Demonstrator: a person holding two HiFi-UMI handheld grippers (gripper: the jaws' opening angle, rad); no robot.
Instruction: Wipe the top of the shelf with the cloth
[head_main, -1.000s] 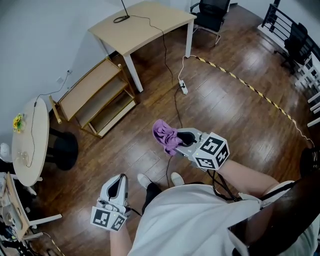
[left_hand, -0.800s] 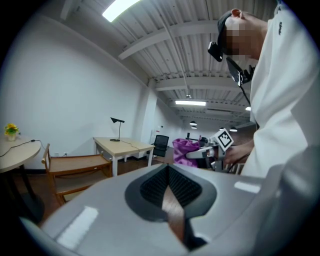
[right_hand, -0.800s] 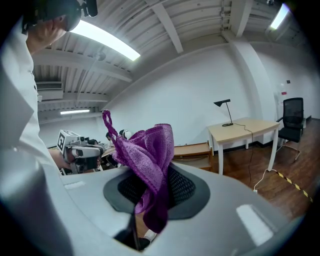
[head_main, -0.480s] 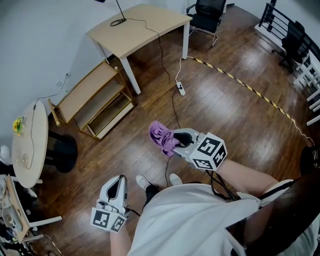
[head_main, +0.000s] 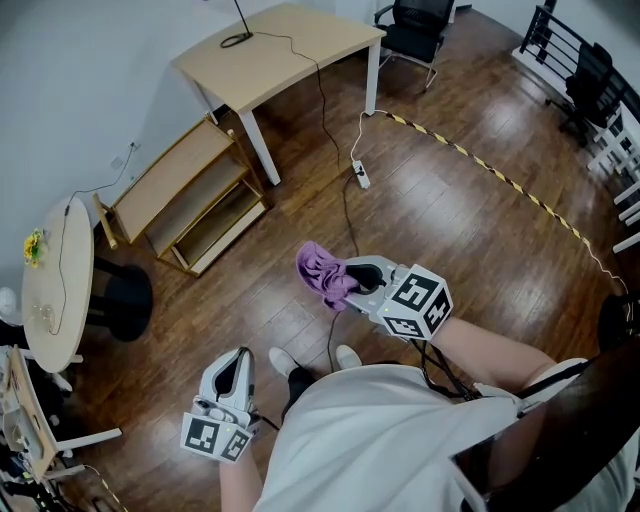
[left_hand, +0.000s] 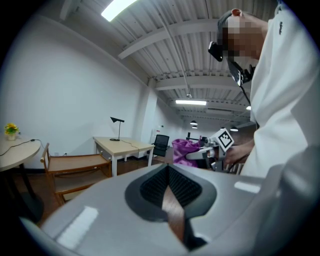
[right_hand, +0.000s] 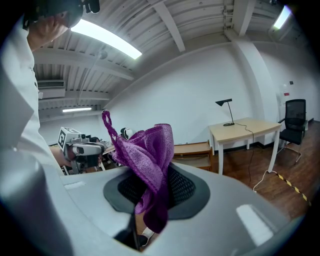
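Purple cloth (head_main: 322, 272) bunches in the right gripper's (head_main: 352, 283) clamped jaws, well away from the wooden shelf (head_main: 178, 178); the left gripper's (head_main: 233, 372) jaws meet on nothing. Such a loose bunch could slip out mid-wipe.

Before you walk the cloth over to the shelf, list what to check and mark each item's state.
1. Grip on the cloth: ok, the right gripper is shut on it.
2. Free left gripper: ok, jaws together, nothing between.
3. Bare shelf top: ok, nothing lies on it.
4. Reach to the shelf: not ok, it stands by the wall, well away from the cloth.
5. Floor path: not ok, a black cable runs toward the person's feet.
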